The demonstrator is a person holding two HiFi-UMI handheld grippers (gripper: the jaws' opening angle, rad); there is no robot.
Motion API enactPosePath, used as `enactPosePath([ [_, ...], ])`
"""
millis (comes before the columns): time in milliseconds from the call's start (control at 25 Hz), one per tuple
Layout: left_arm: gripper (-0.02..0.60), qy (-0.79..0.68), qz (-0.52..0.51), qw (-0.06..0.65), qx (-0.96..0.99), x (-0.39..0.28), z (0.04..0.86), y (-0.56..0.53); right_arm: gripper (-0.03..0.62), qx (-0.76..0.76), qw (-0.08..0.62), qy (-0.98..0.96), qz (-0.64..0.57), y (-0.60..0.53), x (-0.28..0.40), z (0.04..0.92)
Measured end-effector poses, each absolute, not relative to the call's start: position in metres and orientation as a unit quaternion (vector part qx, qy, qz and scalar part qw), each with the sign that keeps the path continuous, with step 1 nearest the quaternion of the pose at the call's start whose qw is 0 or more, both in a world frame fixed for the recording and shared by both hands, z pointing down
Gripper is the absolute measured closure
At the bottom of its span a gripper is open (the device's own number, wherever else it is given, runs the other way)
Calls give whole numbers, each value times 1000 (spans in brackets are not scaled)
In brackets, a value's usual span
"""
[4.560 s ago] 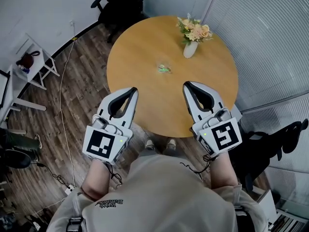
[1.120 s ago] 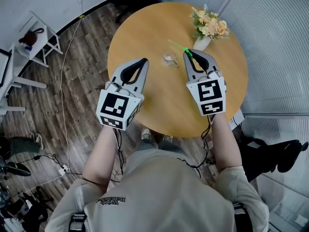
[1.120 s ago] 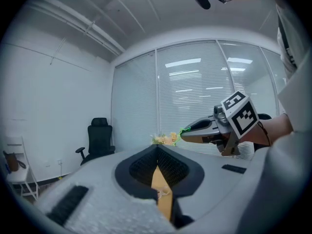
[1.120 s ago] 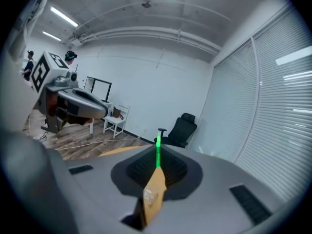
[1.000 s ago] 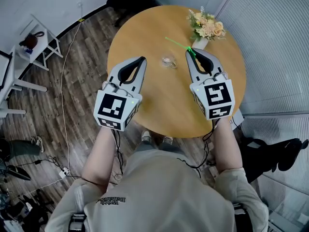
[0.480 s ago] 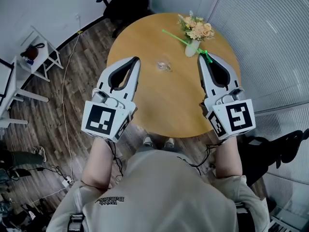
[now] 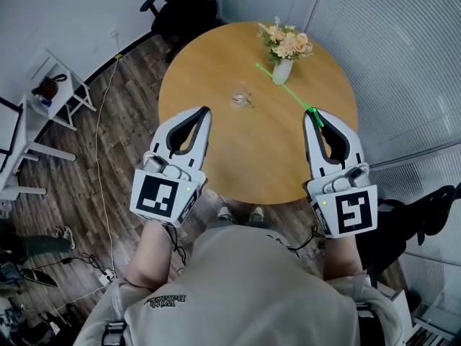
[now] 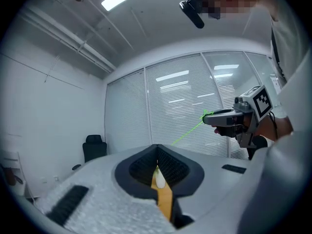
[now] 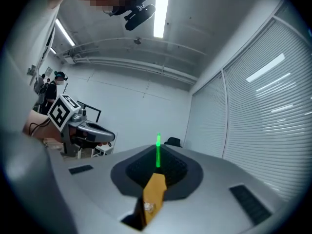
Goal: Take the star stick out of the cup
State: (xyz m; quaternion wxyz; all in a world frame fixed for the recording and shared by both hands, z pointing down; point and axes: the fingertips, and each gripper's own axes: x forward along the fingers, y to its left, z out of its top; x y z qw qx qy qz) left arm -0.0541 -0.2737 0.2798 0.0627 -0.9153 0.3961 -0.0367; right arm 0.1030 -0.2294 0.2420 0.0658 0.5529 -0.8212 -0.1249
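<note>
Star stick [image 7: 294,95], a thin green rod, is out of the glass cup [image 7: 241,98] and pinched at its near end between the closed jaws of the right gripper [image 7: 312,112]; it slants away over the round wooden table [image 7: 252,157], its far end just beside the vase of flowers [image 7: 282,69]. The cup stands near the table's middle; the left gripper [image 7: 205,111], jaws pressed tip to tip on nothing, is at the table's left edge, apart from the cup.
</note>
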Motion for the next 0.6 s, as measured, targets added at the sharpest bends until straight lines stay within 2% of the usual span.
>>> enactPosePath([
  [600, 560, 352, -55, 46, -933, -26, 289, -249, 557, 547, 77, -828, -91, -220, 114, 261],
])
